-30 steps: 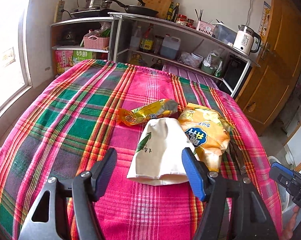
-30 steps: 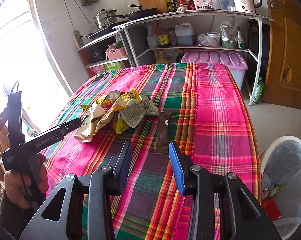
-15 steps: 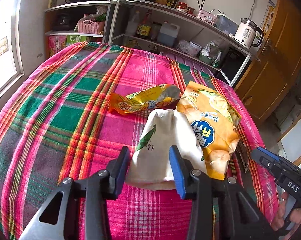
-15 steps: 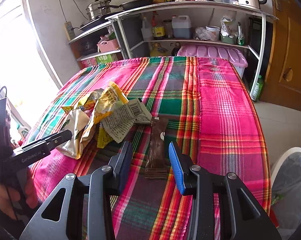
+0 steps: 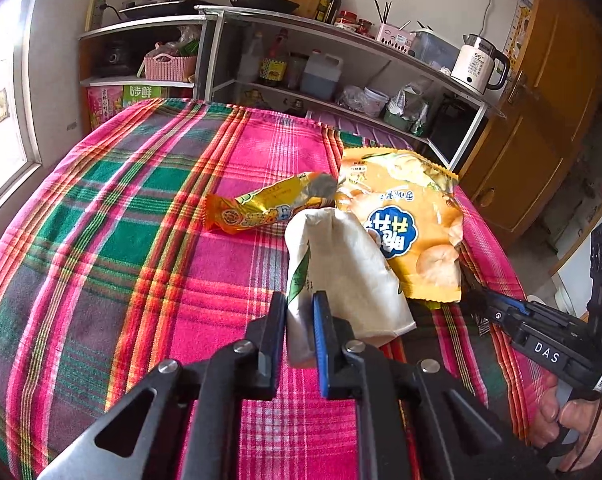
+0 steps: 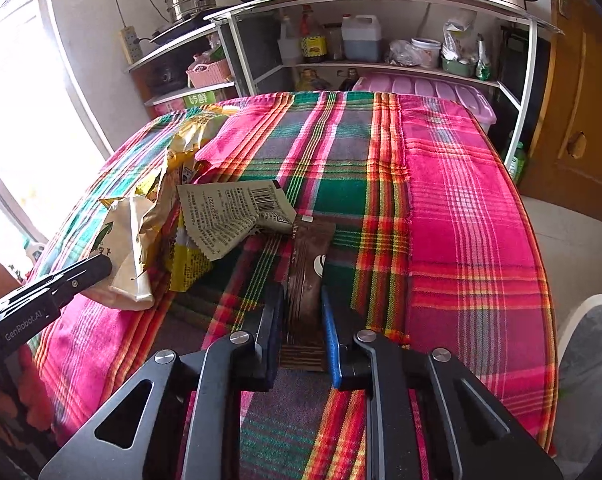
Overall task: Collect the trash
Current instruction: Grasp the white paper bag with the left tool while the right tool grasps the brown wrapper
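A white paper bag [image 5: 341,276] with a green leaf print is lying on the plaid tablecloth [image 5: 141,240], its near corner sitting pinched between the pads of the left gripper [image 5: 299,332], whose jaws are closing on it. Touching the bag's far side, a large yellow snack bag [image 5: 405,216] is lying flat, and an orange-yellow wrapper [image 5: 269,208] is resting just beyond the bag's top end. In the right wrist view a brown sachet [image 6: 307,276] is lying lengthwise on the cloth, its near half sitting between the fingers of the right gripper [image 6: 301,320]; those jaws are closing too, with the pads right at the sachet's edges, though whether they are already pressing it cannot be told. Just beyond the sachet a crumpled grey wrapper with a barcode [image 6: 233,212] is lying, overlapping the yellow packaging to its left. A person's hand [image 5: 569,428] is wrapping around the right gripper's handle at the lower right of the left wrist view. Off the table's right edge, a white bin with a clear liner [image 6: 589,368] is standing on the floor. Behind the table, metal shelves [image 6: 381,64] are holding bottles and tubs, with a white kettle [image 5: 477,64] on top.
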